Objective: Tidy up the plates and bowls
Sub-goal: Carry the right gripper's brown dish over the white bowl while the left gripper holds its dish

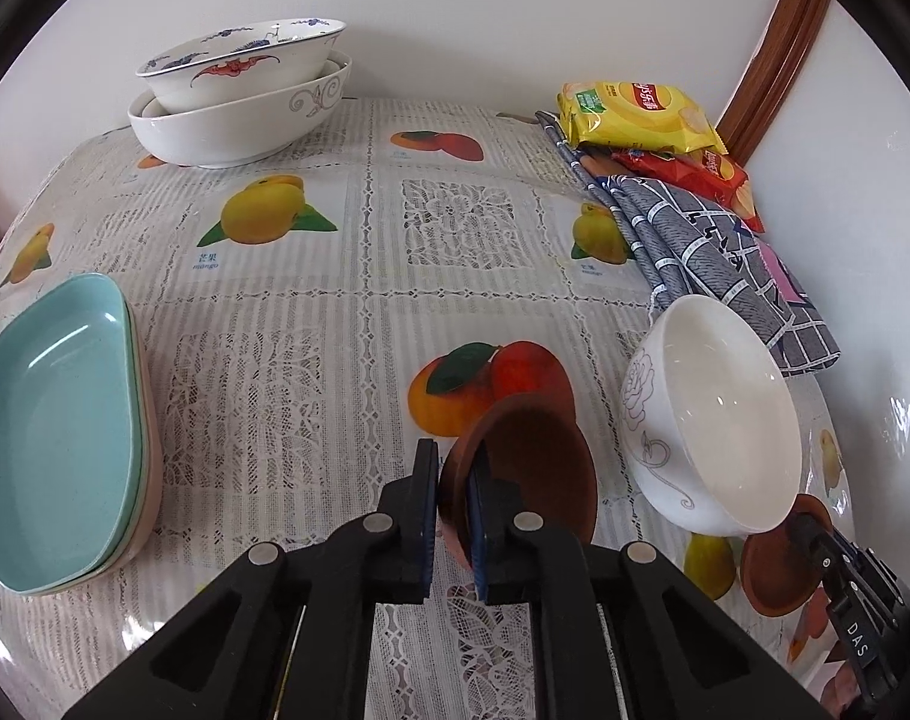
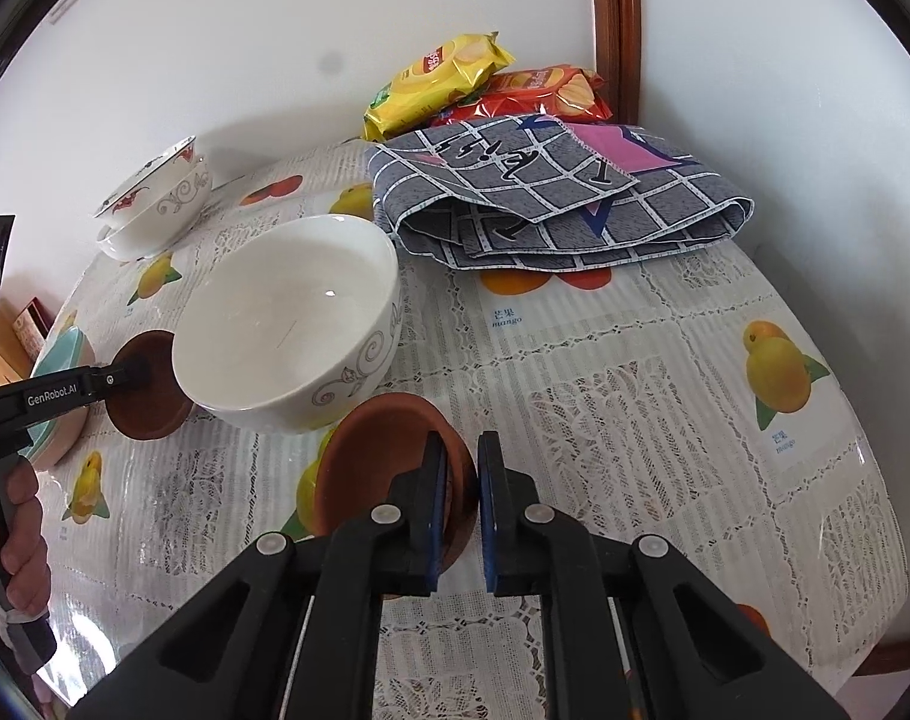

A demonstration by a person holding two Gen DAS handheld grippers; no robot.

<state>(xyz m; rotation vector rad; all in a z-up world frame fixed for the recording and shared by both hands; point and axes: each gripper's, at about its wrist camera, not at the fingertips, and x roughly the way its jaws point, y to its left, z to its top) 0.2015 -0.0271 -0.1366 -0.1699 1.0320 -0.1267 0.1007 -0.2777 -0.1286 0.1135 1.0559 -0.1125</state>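
Terracotta-brown and matte, a small round saucer (image 1: 526, 468) sits clamped by its rim between the blue pads of the left hand-held gripper (image 1: 455, 480), tilted above the table (image 1: 311, 360). The right hand-held gripper (image 2: 460, 480) is likewise pinched on the rim of a second brown saucer (image 2: 389, 456). Between the two saucers stands a glossy white porcelain bowl (image 2: 287, 324), deep and round, with grey scrollwork on its outer wall. The table wears a lace-patterned plastic cover printed with mangoes. At the left edge lie stacked oblong trays (image 1: 59, 432), the top one smooth teal. Far back, two wide white bowls (image 1: 239, 102) nest together, the upper painted blue and red. A folded grey checked cloth (image 2: 562, 204) lies before crinkly snack bags (image 2: 437, 81).
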